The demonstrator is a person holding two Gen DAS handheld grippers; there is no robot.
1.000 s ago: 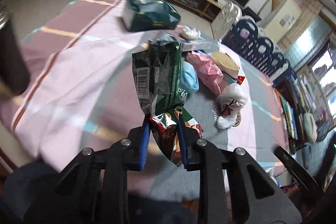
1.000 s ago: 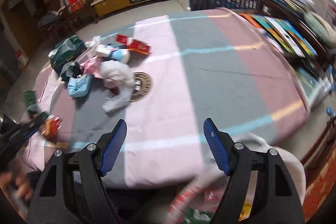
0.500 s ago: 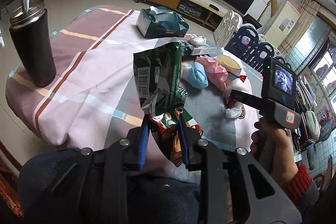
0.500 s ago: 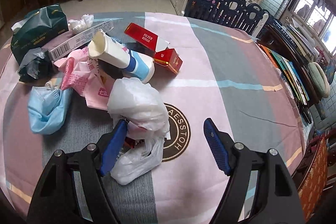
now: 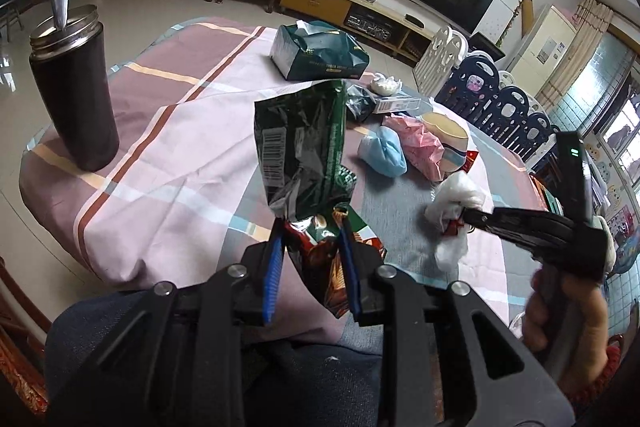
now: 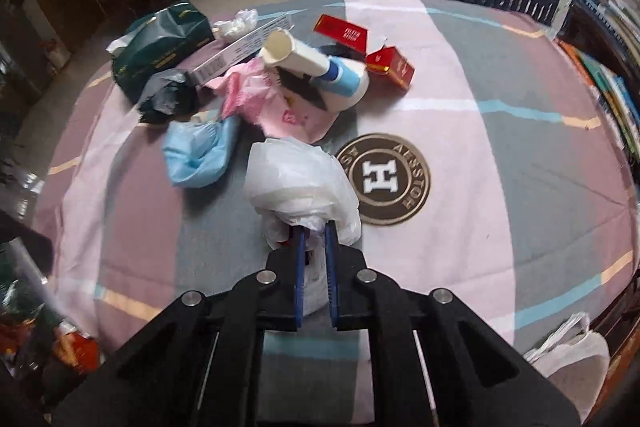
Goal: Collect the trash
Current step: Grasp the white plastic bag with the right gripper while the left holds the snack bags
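Note:
My left gripper point(image 5: 311, 227) is shut on crumpled snack wrappers point(image 5: 304, 151), a dark green one over a red-brown one, held above the table's near edge. My right gripper point(image 6: 314, 231) is shut on a white plastic bag point(image 6: 298, 179) lying on the tablecloth; it also shows in the left wrist view point(image 5: 456, 195). Behind the bag lies a pile of trash: a blue mask point(image 6: 200, 151), a pink wrapper point(image 6: 264, 99), a paper cup point(image 6: 316, 67), red cigarette boxes point(image 6: 390, 65) and a black bag point(image 6: 168, 99).
A dark thermos with a spoon point(image 5: 74, 95) stands at the table's left edge. A green tissue pack point(image 5: 320, 51) sits at the far side. A round brown logo coaster point(image 6: 384, 179) lies right of the white bag. Another white bag point(image 6: 568, 351) hangs beside the table's right edge.
My right gripper has moved in over the table and closed on the white plastic bag. My left gripper keeps its hold on the wrappers and has hardly moved.

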